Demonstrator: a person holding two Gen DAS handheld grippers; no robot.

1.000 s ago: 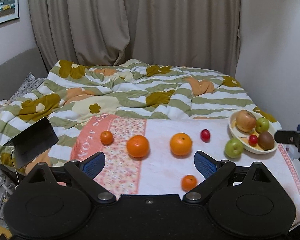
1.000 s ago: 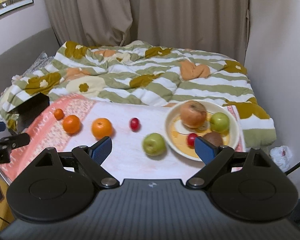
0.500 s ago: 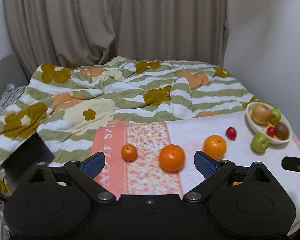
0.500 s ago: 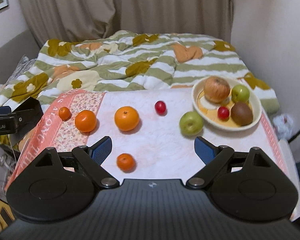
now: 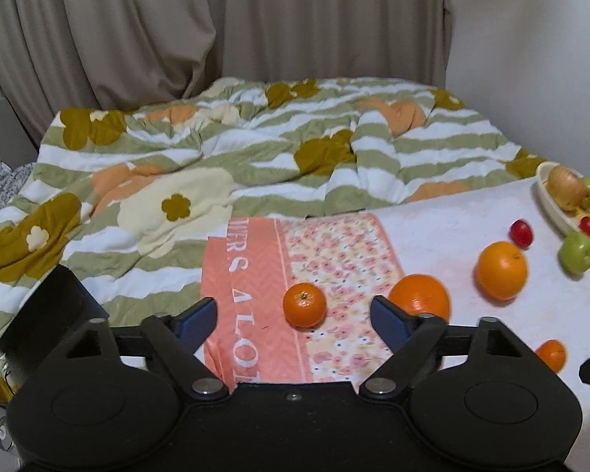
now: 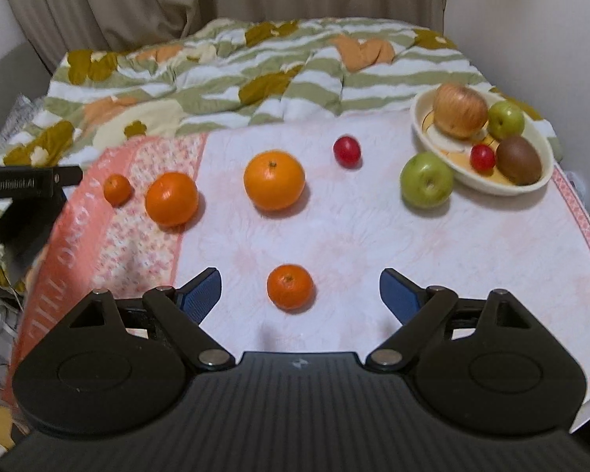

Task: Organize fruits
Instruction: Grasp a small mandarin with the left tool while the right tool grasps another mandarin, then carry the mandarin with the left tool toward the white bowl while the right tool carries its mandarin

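Fruits lie on a pink and white cloth [image 6: 373, 236]. My left gripper [image 5: 295, 316] is open and empty, with a small tangerine [image 5: 304, 304] just ahead between its fingers and an orange [image 5: 420, 299] by its right finger. My right gripper [image 6: 299, 293] is open and empty, with another small tangerine [image 6: 290, 286] between its fingers. Farther off lie a large orange [image 6: 274, 179], a red plum [image 6: 347, 150] and a green apple [image 6: 426, 179]. A cream bowl [image 6: 531, 188] at the right holds an apple, a green apple, a plum and a kiwi.
A striped flowered quilt [image 5: 255, 149] covers the bed behind the cloth. Curtains [image 5: 216, 19] hang at the back and a wall is at the right. A black box [image 5: 47, 306] sits at the left edge. The left gripper shows in the right wrist view [image 6: 23, 185].
My left gripper has swung left and closer, so the small tangerine now lies between its fingers. My right gripper has moved left and down toward the front tangerine.
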